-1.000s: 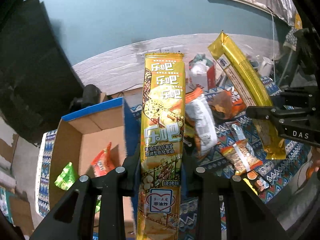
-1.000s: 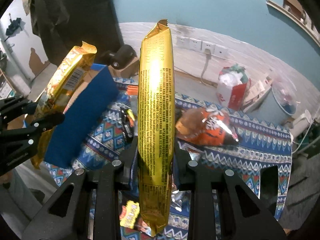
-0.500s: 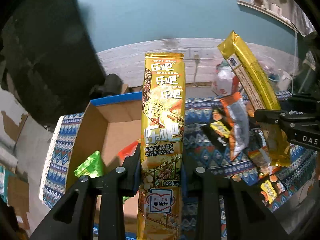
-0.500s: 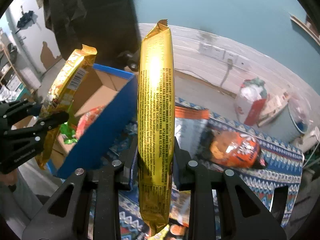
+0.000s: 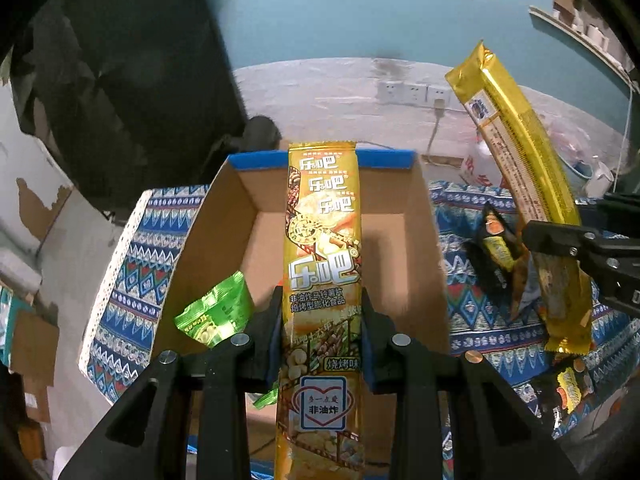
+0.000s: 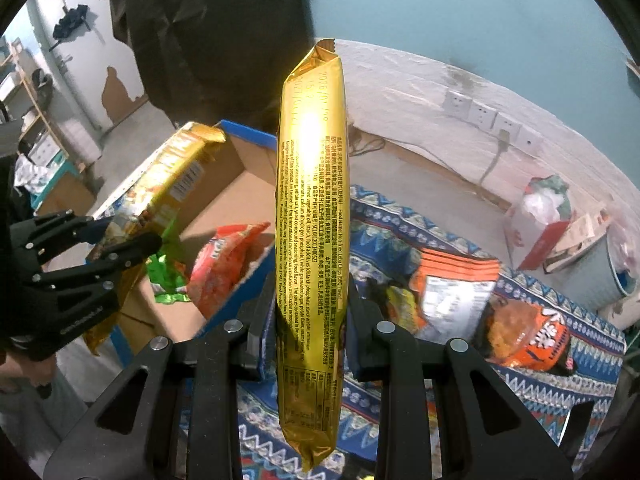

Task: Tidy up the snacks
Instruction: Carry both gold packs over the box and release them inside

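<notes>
Two long golden snack packs are in the air, one in each tool. The left tool (image 5: 322, 324) is clamped on the printed golden pack (image 5: 323, 264) a little below its middle, so the pack stands upright between the pads with its top end free. This pack is over the open cardboard box (image 5: 424, 220), which has a blue rim and stands at the left part of the counter (image 5: 132, 264), on the patterned blue cloth that covers it. The right tool (image 6: 310, 320) is closed in the same way on the second golden pack (image 6: 312, 208), whose back side with small text faces the camera. In the right wrist view this pack is above the box's near blue wall and the cloth beside it, so I judge it is not yet fully over the opening.

I think the grip near the middle keeps each long, light pack from swinging or folding, and the upright hold lets it go down into the box end first.

Inside the box a green packet (image 5: 216, 314) lies against the left wall, and a red-orange packet (image 6: 224, 264) leans near the right wall. Loose snacks remain on the cloth toward the right edge of the counter, among them an orange bag (image 6: 528, 336) and an orange and silver pouch (image 6: 452, 292), so the sorting seems only partly done.
</notes>
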Tool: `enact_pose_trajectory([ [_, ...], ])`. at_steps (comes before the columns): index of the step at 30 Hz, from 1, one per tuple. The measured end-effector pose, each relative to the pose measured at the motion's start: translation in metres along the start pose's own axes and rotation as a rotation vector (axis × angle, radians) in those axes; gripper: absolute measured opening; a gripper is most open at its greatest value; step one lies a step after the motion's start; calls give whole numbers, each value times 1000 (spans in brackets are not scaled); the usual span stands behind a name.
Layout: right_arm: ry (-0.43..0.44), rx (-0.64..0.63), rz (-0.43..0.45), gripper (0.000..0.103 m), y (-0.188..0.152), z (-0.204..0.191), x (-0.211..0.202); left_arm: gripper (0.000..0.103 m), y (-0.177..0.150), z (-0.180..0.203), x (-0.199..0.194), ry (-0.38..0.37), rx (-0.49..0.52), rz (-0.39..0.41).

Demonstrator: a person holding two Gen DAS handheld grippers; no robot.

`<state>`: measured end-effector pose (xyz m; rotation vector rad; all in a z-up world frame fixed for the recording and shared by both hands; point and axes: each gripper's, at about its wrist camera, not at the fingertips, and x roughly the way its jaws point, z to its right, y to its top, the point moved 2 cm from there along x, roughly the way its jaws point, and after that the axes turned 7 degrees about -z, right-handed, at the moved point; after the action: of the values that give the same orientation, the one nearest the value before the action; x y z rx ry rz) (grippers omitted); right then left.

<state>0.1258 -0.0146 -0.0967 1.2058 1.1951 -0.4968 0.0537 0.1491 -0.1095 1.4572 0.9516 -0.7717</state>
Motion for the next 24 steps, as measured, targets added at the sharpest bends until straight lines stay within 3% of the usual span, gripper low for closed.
enact_pose_trajectory([
  [10, 29, -16, -29, 27, 12, -21, 16, 33, 1, -18, 27, -5, -66, -74],
  [15, 45, -23, -29, 27, 18, -32, 18, 45, -1, -20, 19, 14, -60, -66],
  [19, 57, -31, -28, 27, 25, -42, 20, 46, -4, -27, 10, 15, -68, -58],
  [24, 66, -48, -29, 27, 36, -57, 24, 56, -9, -46, -1, 42, -94, -47],
])
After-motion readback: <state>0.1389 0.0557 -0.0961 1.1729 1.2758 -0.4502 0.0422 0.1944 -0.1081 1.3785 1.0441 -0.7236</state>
